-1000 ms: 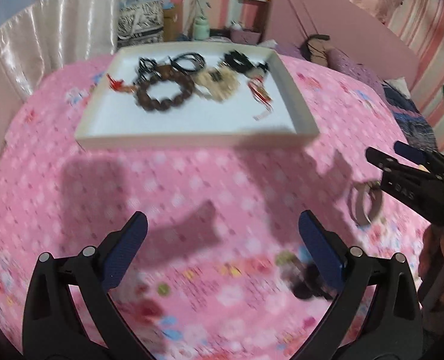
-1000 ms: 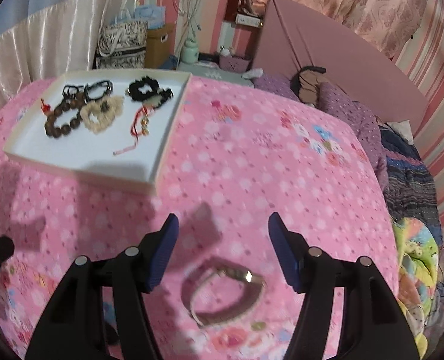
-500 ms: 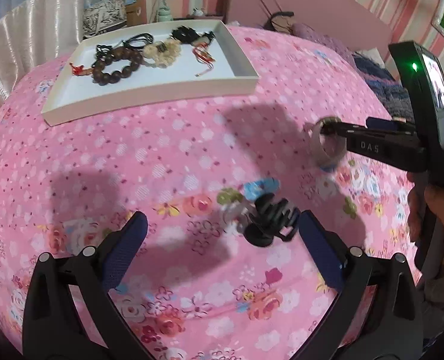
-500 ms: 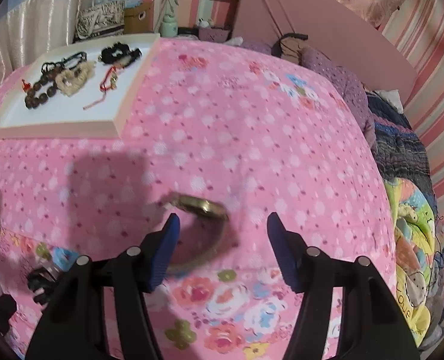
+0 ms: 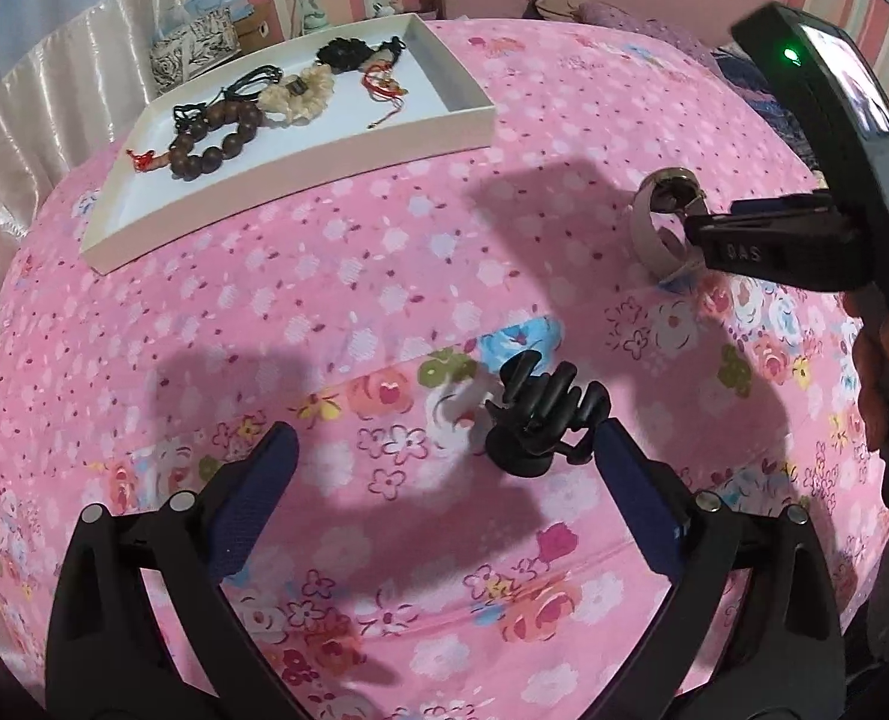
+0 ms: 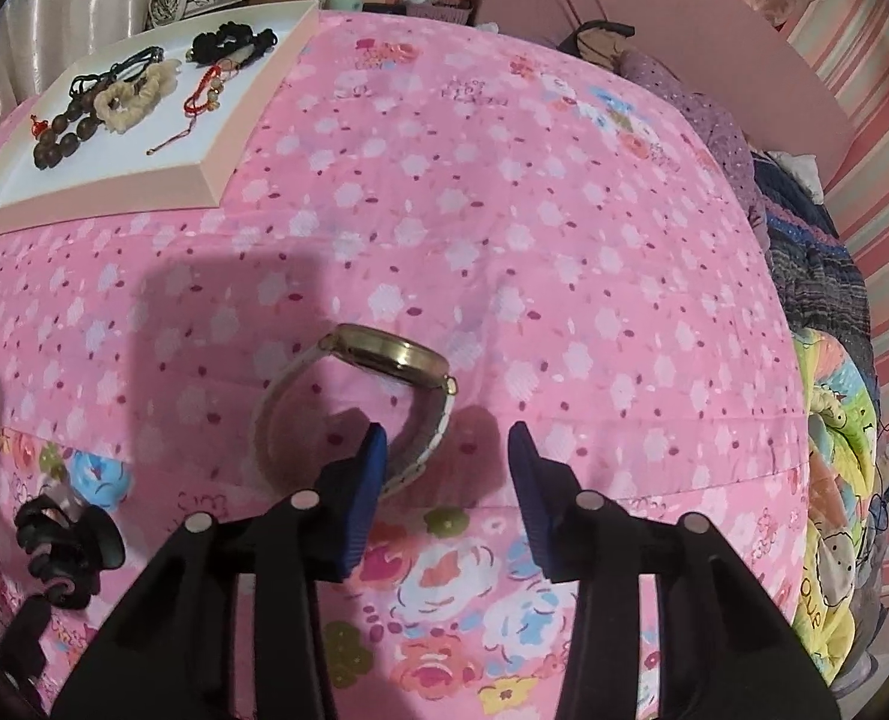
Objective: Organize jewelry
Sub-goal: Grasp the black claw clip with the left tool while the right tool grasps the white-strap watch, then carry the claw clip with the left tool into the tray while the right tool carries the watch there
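The right tongs (image 6: pixel 444 480) point steeply down at the bed (image 6: pixel 504 210), their jaws closing with the near stretch of the watch (image 6: pixel 384 354) strap between them. The left pad looks to be against the band and the right pad stands clear, so nothing is clamped yet. The watch stands on edge on the pink cover, its gold case tipped up at the far side. To do this well, the person should settle the pads lower so they straddle the band squarely and not only its top edge; otherwise the strap may roll flat and slip out.

The left tongs (image 5: pixel 444 468) hang spread wide and empty over a black hair claw (image 5: pixel 540 420), which lies close to the right pad; whether it touches I cannot say for sure. Those tongs want shifting to centre the claw before they close.

The tray (image 5: pixel 300 180), further up the bed, already holds bead bracelets and cords, with bare room at its near side.
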Available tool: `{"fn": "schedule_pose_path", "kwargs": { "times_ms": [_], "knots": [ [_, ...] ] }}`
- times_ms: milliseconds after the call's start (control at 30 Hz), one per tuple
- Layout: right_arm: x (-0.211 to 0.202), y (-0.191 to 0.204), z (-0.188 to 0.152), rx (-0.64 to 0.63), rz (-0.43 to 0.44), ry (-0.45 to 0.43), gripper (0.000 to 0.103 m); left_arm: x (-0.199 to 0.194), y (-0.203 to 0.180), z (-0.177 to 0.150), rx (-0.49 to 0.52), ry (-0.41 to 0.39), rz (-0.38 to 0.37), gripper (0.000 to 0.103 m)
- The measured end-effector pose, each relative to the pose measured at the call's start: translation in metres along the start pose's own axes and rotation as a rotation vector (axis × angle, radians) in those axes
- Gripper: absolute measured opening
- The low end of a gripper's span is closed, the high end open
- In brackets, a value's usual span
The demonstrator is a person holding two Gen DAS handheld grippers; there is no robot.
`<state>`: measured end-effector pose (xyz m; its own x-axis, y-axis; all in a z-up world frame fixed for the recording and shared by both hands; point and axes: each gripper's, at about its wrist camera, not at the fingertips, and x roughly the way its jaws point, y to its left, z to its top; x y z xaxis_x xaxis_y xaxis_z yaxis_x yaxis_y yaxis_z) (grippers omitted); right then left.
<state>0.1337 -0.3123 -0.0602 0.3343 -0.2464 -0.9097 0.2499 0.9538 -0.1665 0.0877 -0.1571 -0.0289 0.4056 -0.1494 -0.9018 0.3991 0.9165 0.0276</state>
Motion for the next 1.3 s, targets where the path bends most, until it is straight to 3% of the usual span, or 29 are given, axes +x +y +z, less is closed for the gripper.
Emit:
{"fn": "schedule_pose_path", "kwargs": {
  "times_ms": [233, 467, 667, 767, 867, 933, 1000, 1300],
  "knots": [
    [0.008, 0.003, 0.003, -0.002, 0.024, 0.006, 0.015, 0.017, -0.01, 0.006, 0.025, 0.031, 0.015, 0.095],
    [0.012, 0.002, 0.007, -0.004, 0.028, 0.004, 0.013, 0.028, -0.017, 0.009, 0.049, 0.048, 0.005, 0.087],
    [0.013, 0.0, 0.007, 0.003, 0.029, -0.017, 0.011, 0.024, -0.025, 0.008, 0.081, 0.052, -0.047, 0.061],
    [0.013, 0.0, 0.005, 0.001, 0.03, -0.026, 0.011, 0.023, -0.027, 0.008, 0.092, 0.051, -0.07, 0.053],
    [0.012, 0.001, 0.004, -0.002, 0.029, -0.03, 0.011, 0.02, -0.025, 0.007, 0.093, 0.057, -0.106, 0.036],
    [0.011, 0.001, 0.003, 0.0, 0.031, -0.035, 0.01, 0.017, -0.024, 0.007, 0.098, 0.053, -0.101, 0.036],
    [0.01, 0.0, 0.002, 0.006, 0.036, -0.042, 0.009, 0.016, -0.023, 0.007, 0.1, 0.049, -0.099, 0.025],
    [-0.008, 0.002, 0.003, 0.03, 0.049, -0.116, 0.003, 0.004, 0.002, 0.011, 0.064, 0.007, -0.11, 0.025]
  ]
}}
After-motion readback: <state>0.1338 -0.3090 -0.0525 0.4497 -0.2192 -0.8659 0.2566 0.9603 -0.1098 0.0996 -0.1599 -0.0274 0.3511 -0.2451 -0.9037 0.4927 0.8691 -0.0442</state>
